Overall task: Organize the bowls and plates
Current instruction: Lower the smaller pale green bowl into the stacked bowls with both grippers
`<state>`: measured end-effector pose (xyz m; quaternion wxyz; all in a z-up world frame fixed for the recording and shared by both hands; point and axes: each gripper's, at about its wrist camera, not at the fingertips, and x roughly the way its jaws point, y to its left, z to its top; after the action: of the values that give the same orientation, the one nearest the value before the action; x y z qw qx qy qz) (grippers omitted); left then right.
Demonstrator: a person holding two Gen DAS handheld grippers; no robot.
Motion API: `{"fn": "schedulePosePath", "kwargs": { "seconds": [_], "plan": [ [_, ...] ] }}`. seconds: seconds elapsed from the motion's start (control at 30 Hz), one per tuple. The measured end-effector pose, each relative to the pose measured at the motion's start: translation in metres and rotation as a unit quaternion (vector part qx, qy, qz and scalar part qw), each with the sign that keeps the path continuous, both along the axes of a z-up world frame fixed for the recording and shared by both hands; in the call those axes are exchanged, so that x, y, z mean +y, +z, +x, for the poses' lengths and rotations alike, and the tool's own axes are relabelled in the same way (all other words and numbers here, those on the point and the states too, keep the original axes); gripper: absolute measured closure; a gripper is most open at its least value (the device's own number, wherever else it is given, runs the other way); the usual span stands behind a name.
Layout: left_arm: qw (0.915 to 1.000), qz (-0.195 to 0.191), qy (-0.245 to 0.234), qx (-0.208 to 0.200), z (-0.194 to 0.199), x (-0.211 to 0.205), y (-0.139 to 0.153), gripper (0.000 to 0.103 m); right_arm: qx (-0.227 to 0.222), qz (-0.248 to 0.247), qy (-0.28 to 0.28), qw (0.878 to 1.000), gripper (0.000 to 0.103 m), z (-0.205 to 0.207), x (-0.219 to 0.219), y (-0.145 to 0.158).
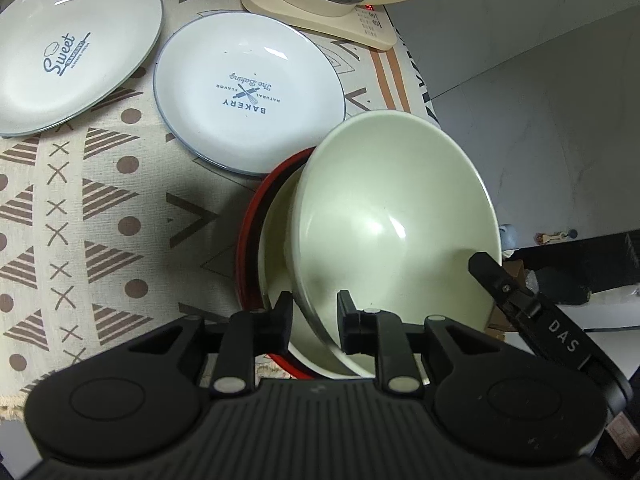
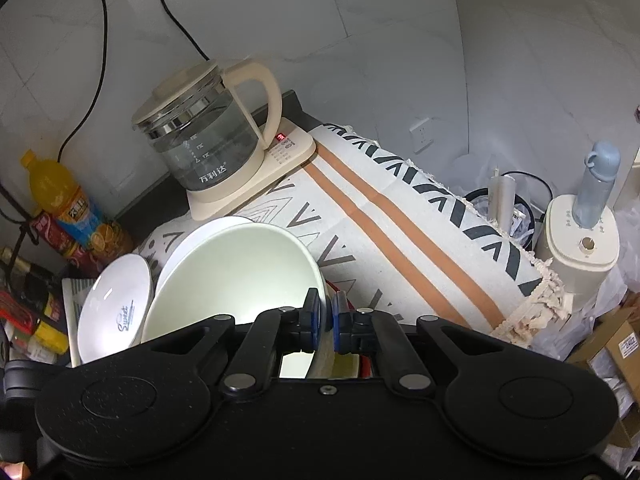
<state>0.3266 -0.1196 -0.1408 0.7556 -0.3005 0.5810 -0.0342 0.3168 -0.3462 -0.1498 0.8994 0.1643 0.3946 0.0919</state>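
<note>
One patterned tablecloth (image 1: 100, 220) is covering the tabletop, printed with triangles, crosses and dots, with two orange stripes running near its far edge.

One glass electric kettle (image 2: 200, 140) with a cream handle is sitting on one cream base (image 2: 288, 152), at the back of the cloth; a small red display is glowing on the base.

Two white plates are lying flat on the cloth: one "Sweet" plate (image 1: 68, 52) at the far left and one "BAKERY" plate (image 1: 248, 92) just beside it, their rims nearly meeting.

Two bowls are stacking near the table's right edge: one pale green bowl (image 1: 392, 216) is tilting inside one red-rimmed bowl (image 1: 250, 236), which is resting on the cloth next to the "BAKERY" plate.

Two grippers are working the green bowl. The right gripper (image 2: 326, 320) is clamping its rim tightly, blue pads pressing either side. The left gripper (image 1: 314, 320) is straddling the near rim, its jaws standing slightly apart; whether its pads are touching the wall cannot be told.

One orange drink bottle (image 2: 60, 196) is standing left of the kettle.
</note>
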Motion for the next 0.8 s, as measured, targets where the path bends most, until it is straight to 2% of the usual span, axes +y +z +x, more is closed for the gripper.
{"fn": "schedulePosePath", "kwargs": {
  "seconds": [0.43, 0.8],
  "plan": [
    [0.9996, 0.016, 0.016, -0.019, -0.012, 0.02, 0.015, 0.083, -0.003, -0.008, -0.013, 1.0, 0.095, -0.001, 0.008, 0.001],
    [0.9994, 0.014, 0.03, -0.007, -0.011, 0.024, -0.008, 0.079, -0.001, -0.047, -0.005, 0.999, 0.095, -0.005, 0.014, -0.003]
  ]
}}
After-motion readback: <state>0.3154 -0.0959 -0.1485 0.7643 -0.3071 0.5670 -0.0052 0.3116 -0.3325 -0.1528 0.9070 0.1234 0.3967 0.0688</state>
